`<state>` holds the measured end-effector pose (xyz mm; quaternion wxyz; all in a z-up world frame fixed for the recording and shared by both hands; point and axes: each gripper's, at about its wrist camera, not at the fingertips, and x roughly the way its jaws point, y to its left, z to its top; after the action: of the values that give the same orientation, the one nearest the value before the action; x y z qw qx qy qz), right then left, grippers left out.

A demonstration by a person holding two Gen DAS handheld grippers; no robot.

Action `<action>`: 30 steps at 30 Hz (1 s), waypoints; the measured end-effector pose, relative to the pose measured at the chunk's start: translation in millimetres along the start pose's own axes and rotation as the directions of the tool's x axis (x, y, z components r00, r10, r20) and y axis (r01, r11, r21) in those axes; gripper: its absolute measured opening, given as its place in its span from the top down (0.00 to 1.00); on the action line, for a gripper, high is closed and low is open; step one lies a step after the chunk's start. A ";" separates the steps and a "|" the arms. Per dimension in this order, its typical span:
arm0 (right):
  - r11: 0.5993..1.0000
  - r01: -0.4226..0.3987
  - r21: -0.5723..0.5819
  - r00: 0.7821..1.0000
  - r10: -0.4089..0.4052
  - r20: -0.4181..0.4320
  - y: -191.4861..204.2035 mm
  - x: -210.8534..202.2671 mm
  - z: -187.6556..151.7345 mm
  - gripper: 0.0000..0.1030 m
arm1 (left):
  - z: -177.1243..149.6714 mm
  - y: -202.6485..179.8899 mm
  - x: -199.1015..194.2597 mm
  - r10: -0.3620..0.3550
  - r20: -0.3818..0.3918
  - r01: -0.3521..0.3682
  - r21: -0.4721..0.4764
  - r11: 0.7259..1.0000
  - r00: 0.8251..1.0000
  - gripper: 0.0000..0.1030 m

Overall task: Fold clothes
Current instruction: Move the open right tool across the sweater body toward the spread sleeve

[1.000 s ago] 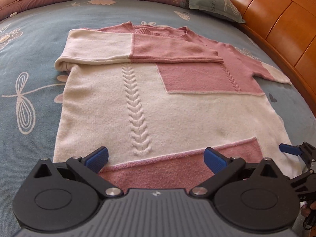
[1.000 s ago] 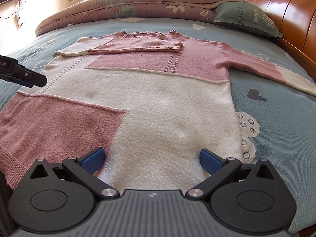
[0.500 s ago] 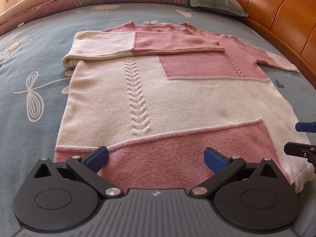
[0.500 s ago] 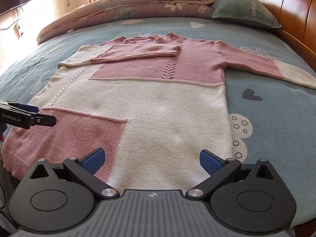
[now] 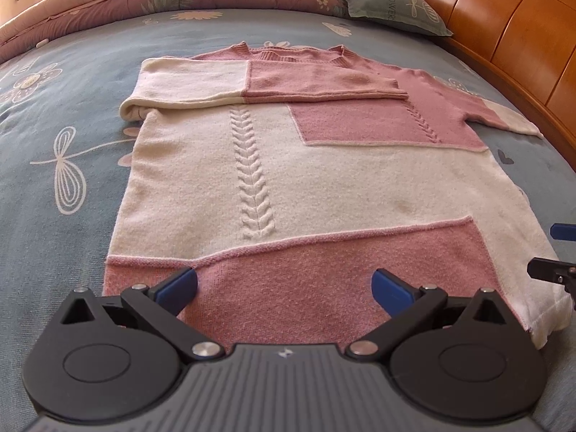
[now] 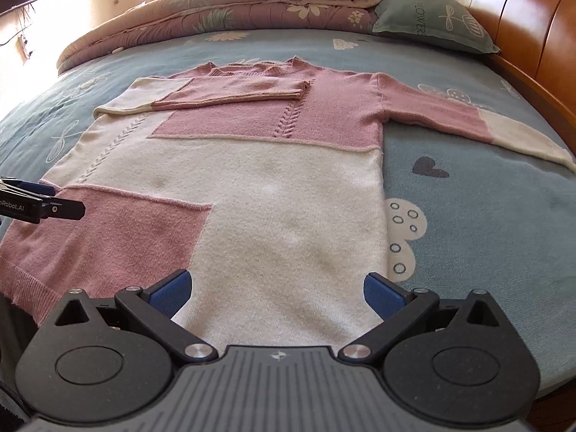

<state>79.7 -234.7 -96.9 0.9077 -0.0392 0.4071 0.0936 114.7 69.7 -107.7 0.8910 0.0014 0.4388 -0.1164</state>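
The pink-and-cream sweater (image 5: 324, 180) lies flat mid-bed, long axis running from the grippers toward the headboard (image 6: 522, 25). One sleeve (image 5: 270, 82) is folded across the chest; the other sleeve (image 6: 468, 126) stretches toward the headboard-side edge, nearer the right gripper (image 6: 275, 288). Left gripper (image 5: 284, 282) and right are both spread wide over the hem, holding nothing.

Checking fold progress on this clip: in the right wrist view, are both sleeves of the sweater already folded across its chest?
No. Only one sleeve lies folded over the sweater; the other sleeve stretches out flat on the bedsheet.
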 end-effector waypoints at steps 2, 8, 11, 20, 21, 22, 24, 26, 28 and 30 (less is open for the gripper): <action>0.998 0.035 -0.055 0.999 -0.037 -0.032 7.5 12.6 2.6 0.00 | -0.6 -0.4 -1.1 0.003 -0.001 -0.003 -0.003 1.000 1.000 0.01; 0.999 0.010 -0.042 0.997 -0.014 -0.082 3.5 12.6 -14.9 0.00 | -1.6 -8.8 -5.6 -0.045 -0.004 0.045 0.015 0.999 0.999 0.01; 0.998 0.009 -0.056 0.996 -0.014 -0.087 6.7 5.0 -21.3 0.00 | -2.1 -13.8 -8.0 -0.074 -0.006 0.074 0.027 0.997 0.997 0.01; 0.980 0.004 -0.198 1.000 -0.008 -0.017 42.4 -2.6 -9.2 0.00 | -5.6 -21.3 -15.0 -0.147 -0.017 0.147 0.038 0.988 0.989 0.01; 0.979 -0.020 -0.202 1.000 0.015 -0.023 44.6 -0.8 -7.9 0.00 | -6.8 -19.2 -15.7 -0.149 -0.019 0.150 0.029 0.988 0.989 0.01; 0.978 -0.039 -0.203 0.999 0.030 -0.044 46.5 4.2 -7.3 0.00 | -8.1 -17.1 -16.5 -0.152 -0.021 0.152 0.020 0.988 0.988 0.01; 0.980 -0.049 -0.195 0.997 0.037 -0.067 47.0 12.2 -10.7 0.00 | -10.7 -12.9 -17.9 -0.156 -0.025 0.156 0.003 0.988 0.987 0.01; 0.990 -0.084 -0.110 0.994 0.075 -0.078 38.0 15.5 -13.2 0.00 | -13.2 -8.6 -19.4 -0.161 -0.030 0.161 -0.015 0.987 0.987 0.01; 0.993 -0.105 -0.055 0.993 0.101 -0.067 28.4 16.1 -15.1 0.00 | -15.7 -4.4 -20.9 -0.166 -0.034 0.165 -0.032 0.986 0.986 0.01; 0.992 -0.100 -0.077 0.994 0.096 -0.047 29.9 15.5 -18.5 0.00 | -18.3 -0.2 -22.3 -0.171 -0.038 0.169 -0.050 0.984 0.985 0.01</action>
<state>70.2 -206.0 -120.6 0.8908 -0.0571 0.4241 0.1531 87.3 76.0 -101.5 0.8682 -0.0543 0.4586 -0.1816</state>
